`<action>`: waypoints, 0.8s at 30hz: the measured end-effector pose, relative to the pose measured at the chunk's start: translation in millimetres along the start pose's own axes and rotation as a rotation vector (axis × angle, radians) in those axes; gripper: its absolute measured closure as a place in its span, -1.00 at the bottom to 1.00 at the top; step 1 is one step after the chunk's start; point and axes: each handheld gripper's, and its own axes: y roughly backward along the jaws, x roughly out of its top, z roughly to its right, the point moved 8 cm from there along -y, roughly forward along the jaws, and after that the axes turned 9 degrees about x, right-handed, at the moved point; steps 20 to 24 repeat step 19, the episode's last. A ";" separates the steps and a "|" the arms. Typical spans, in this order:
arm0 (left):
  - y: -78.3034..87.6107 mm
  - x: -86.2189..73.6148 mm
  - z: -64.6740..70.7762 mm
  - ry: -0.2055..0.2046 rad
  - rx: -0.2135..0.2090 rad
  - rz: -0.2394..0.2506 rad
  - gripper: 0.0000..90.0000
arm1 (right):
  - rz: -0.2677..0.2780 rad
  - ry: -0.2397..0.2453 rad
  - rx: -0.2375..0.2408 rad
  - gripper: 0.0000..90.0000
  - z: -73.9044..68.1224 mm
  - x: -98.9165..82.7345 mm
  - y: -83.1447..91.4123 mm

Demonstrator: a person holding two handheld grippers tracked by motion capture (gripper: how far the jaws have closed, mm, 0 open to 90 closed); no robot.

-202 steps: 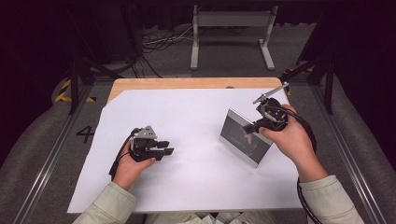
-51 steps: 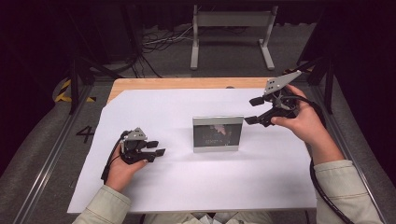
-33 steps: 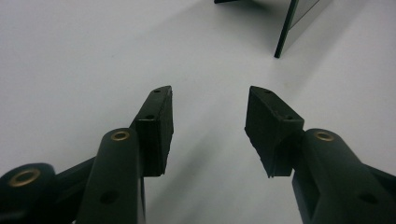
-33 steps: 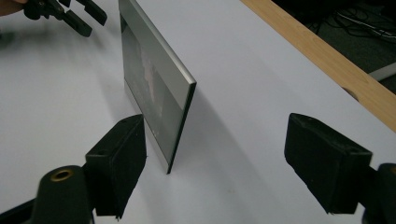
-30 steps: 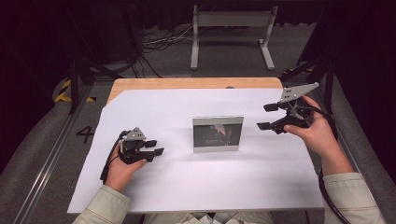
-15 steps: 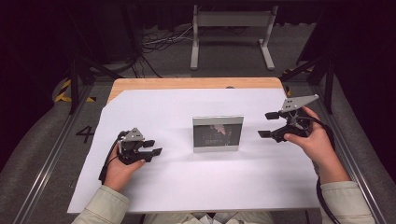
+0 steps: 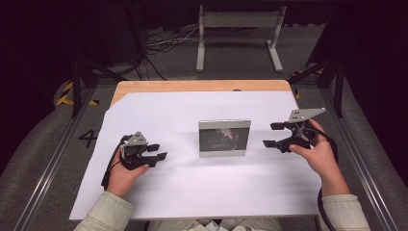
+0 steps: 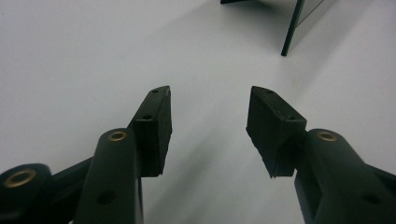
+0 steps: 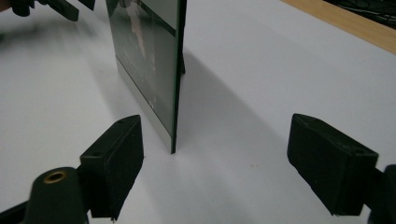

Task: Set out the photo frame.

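Near the left, the left tool (image 7: pixel 156 151) rests low on the white sheet (image 7: pixel 168 187) of the worktop, its hand (image 7: pixel 122 174) behind it, prongs spread with nothing between. The right tool (image 7: pixel 273 135) hovers at the right, spread wide and empty, pointing at the picture frame (image 7: pixel 224 137). The frame stands upright mid-sheet, between both tools, touching neither, with bare sheet all around.

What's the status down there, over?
Left tongs open, empty, resting on the white sheet. Right tongs open, empty, just right of the picture frame. Frame standing upright mid-table, untouched. Nothing in the way.
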 end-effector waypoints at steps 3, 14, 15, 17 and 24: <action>0.0 0.5 -0.1 -0.001 -0.001 0.004 0.13 | -0.016 -0.007 -0.011 -0.57 2.1 -6.9 -3.8; 0.3 0.3 -2.8 0.001 0.009 0.005 0.11 | -0.036 -0.024 -0.027 -0.57 3.1 -16.3 -11.4; 0.1 0.2 -2.8 0.005 0.009 0.004 0.11 | -0.037 -0.022 -0.032 -0.57 3.5 -16.8 -11.0; -0.1 -0.1 -3.1 0.012 0.010 0.003 0.10 | -0.034 -0.023 -0.042 -0.57 4.4 -18.1 -9.8; -0.1 -0.2 -3.5 0.013 0.011 0.002 0.08 | -0.026 -0.025 -0.046 -0.57 5.0 -19.3 -8.4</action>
